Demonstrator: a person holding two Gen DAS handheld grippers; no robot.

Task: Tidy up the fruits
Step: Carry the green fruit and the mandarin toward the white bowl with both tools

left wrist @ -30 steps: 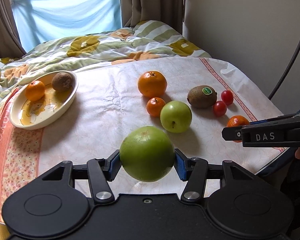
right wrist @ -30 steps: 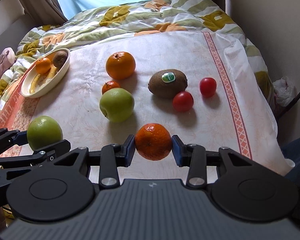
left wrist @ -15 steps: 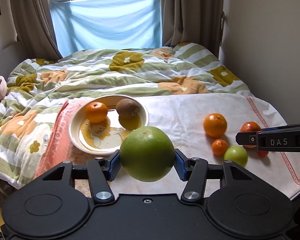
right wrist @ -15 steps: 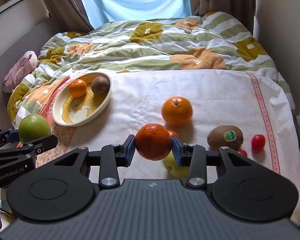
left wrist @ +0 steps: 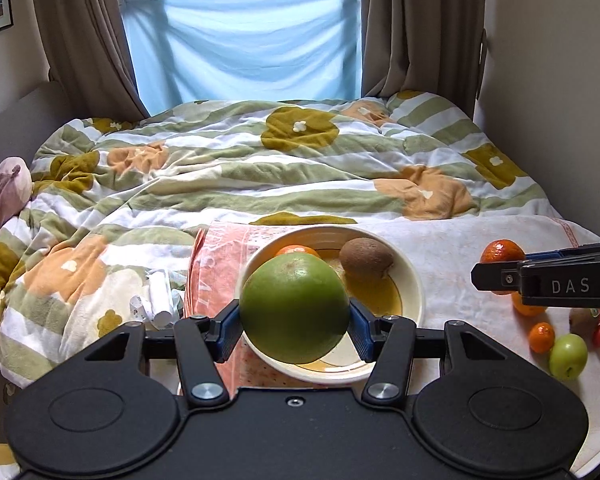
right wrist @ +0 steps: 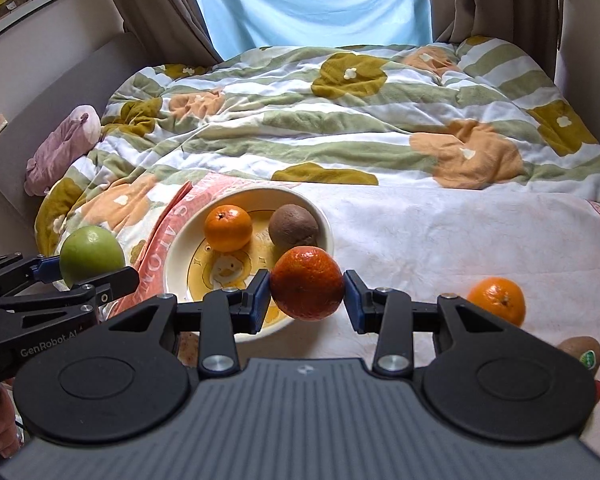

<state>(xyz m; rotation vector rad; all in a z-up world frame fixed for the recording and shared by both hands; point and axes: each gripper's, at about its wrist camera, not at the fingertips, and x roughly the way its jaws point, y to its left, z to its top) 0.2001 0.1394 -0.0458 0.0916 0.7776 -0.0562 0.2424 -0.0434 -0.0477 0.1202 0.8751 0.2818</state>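
On the white cloth [right wrist: 440,240], a cream bowl [right wrist: 324,236] holds a small orange [right wrist: 228,227] and a kiwi [right wrist: 293,226]; more fruit lies far right. Left gripper [left wrist: 294,320] hangs over the bowl, its fingers clamping a large green fruit [left wrist: 294,307]. Right gripper [right wrist: 306,298] hovers at the bowl's near-right rim, fingers squeezing a mandarin [right wrist: 307,282].

"DAS" on right tongs [left wrist: 496,276]; "GenRobot.AI" on left tongs [right wrist: 92,264]
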